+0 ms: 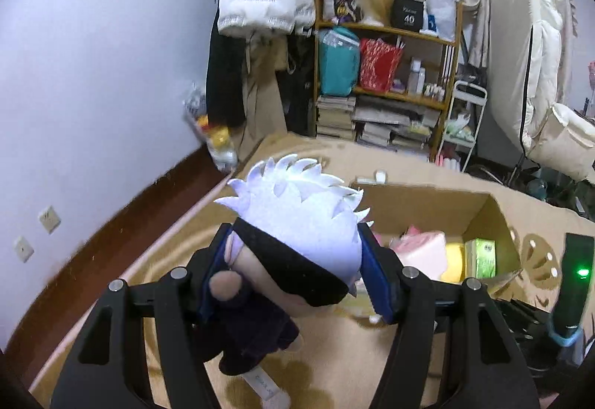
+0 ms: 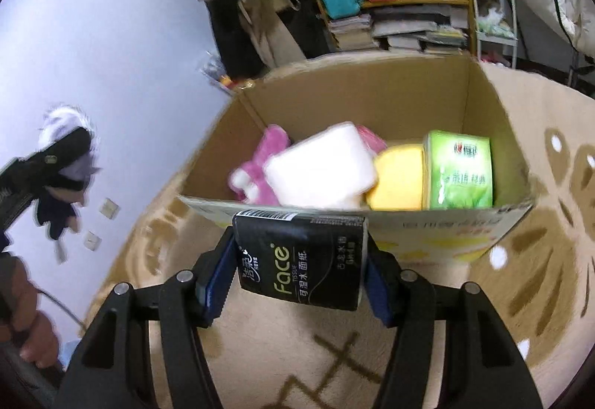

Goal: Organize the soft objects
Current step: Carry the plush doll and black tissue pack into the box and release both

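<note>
While both claws are loaded, the cardboard box (image 2: 357, 100) is the landmark for everything. Left claw (image 1: 293, 273) is clenched on the plush doll (image 1: 297, 234), pads pressing either side of its head at the black blindfold band; body & legs dangle below w/ nothing under them. Gripping the head makes sense: it's the widest, firmest part, so the limp body just hangs. Doll's long axis runs roughly up-down, spiky white hair pointing up and away toward the box, feet toward the rug (image 1: 178, 245). It sits on the near-left side of the box, not yet over the opening.

Right claw (image 2: 299, 262) is grasping the black tissue pack (image 2: 301, 260) across its width, pads on both short sides. Pack's long axis runs along the claw's pointing line, barcode end aimed at the box, just short of its near rim. Label faces the camera.

Inside the box already: pink plush (image 2: 256, 171), white pillow (image 2: 319, 167), yellow cushion (image 2: 398, 178), green tissue pack (image 2: 461, 171) against its right wall. Prob. both items go in next; free room looks to be the far-left part.
</note>
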Demonstrator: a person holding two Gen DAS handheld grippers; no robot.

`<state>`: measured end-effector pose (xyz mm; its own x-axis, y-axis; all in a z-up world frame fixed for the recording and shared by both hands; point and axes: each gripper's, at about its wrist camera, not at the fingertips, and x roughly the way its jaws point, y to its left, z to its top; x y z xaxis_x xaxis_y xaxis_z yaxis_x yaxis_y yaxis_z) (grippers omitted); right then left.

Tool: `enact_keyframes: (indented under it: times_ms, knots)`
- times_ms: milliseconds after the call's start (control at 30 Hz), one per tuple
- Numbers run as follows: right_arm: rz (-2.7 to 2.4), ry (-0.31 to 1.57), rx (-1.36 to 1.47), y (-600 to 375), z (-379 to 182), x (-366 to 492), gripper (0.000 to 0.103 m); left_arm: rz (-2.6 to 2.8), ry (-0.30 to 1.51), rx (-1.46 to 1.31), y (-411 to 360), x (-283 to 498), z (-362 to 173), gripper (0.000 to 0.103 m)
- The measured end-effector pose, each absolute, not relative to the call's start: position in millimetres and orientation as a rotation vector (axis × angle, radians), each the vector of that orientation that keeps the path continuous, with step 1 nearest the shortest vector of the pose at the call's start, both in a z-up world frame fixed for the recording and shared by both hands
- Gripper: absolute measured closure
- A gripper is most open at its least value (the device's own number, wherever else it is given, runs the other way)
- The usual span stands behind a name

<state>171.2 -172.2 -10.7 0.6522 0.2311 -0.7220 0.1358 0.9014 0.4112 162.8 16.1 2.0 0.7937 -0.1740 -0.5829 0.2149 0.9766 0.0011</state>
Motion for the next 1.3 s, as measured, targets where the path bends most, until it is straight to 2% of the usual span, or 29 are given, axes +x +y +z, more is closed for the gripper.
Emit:
enact_keyframes:
  times_ms: [467, 800, 1067, 1167, 1233, 1300]
  knots:
    - [0.115, 0.725, 0.357, -190.4, 57.5, 176.9, 0.038, -0.281, 0.559, 0.134, -34.5, 188.2, 17.3, 0.039]
    - [0.022, 0.755, 0.353, -228.1, 37.6, 199.4, 0.037, -0.35, 0.598, 0.154, -61.1, 206.8, -4.2, 0.037]
    - [-0.013, 0.787, 0.352, -248.6, 27.0, 206.0, 0.035, -0.391, 0.638, 0.171, -74.1, 212.8, -23.2, 0.03]
    - [-0.004, 0.786, 0.365, -251.4, 27.3, 204.3, 0.03, -0.383, 0.631, 0.185, -79.1, 211.1, -24.0, 0.022]
    - [-0.004, 0.771, 0.356, -250.5, 29.8, 202.5, 0.029, -0.394, 0.619, 0.2, -81.3, 208.8, -21.8, 0.021]
    - [-0.01, 0.769, 0.351, -250.6, 32.0, 202.2, 0.022, -0.4, 0.611, 0.208, -81.2, 207.4, -20.1, 0.017]
